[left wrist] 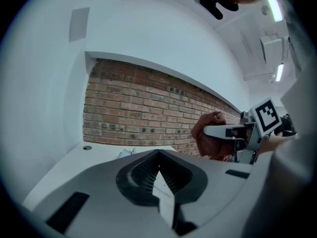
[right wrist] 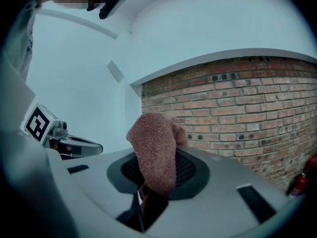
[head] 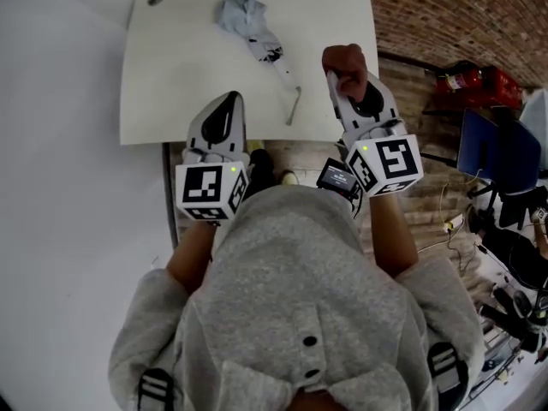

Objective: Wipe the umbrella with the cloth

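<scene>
On the left, the left gripper (head: 228, 103) is hovering over the near edge of the white table (head: 163, 101), its jaws pressed together with nothing between them. It is sitting well short of the umbrella and is not touching anything.

Moving towards the middle, the umbrella (head: 250, 24) is lying folded on the far part of the table, its grey canopy bunched up and its thin handle (head: 294, 105) pointing back towards the person. Nothing is pinning it down or steadying it.

On the right, the right gripper (head: 341, 84) is clamping the reddish-brown cloth (right wrist: 156, 152), which is bulging up out of the jaws in a soft wad. The cloth is hanging in the air near the handle end, just beside it but apart from the fabric.

So I am judging the wiping as not yet begun: the cloth is in hand, which is the ready part, and the whole job of bringing it onto the canopy and rubbing along it is waiting to be done.
</scene>
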Demonstrator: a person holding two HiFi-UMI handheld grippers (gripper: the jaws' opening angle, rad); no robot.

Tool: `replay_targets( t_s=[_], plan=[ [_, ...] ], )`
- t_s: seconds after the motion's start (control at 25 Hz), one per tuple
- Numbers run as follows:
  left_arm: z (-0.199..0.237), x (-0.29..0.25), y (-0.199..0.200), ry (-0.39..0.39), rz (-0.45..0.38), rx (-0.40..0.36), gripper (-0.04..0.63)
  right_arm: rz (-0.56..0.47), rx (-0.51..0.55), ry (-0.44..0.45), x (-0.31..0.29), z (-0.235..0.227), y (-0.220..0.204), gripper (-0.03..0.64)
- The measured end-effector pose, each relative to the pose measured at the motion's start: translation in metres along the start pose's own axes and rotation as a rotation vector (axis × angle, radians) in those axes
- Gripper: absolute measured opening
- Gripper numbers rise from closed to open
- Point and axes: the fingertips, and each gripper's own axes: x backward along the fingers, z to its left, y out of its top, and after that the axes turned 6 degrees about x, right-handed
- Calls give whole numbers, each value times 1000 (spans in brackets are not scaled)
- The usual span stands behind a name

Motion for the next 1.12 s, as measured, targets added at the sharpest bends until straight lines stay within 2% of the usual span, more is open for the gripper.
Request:
replay_targets(
  t_s=[0.48,0.84,1.12],
  plan=[
    [40,-62,9,-64,77,39,14,62,38,2,-84,-14,4,100],
    [65,-91,0,-103,120,62,14,98,126,6,-123,-16,6,100],
    [87,-115,-26,-112,184,117,14,165,202,66,-153,-8,-14,100]
  ],
)
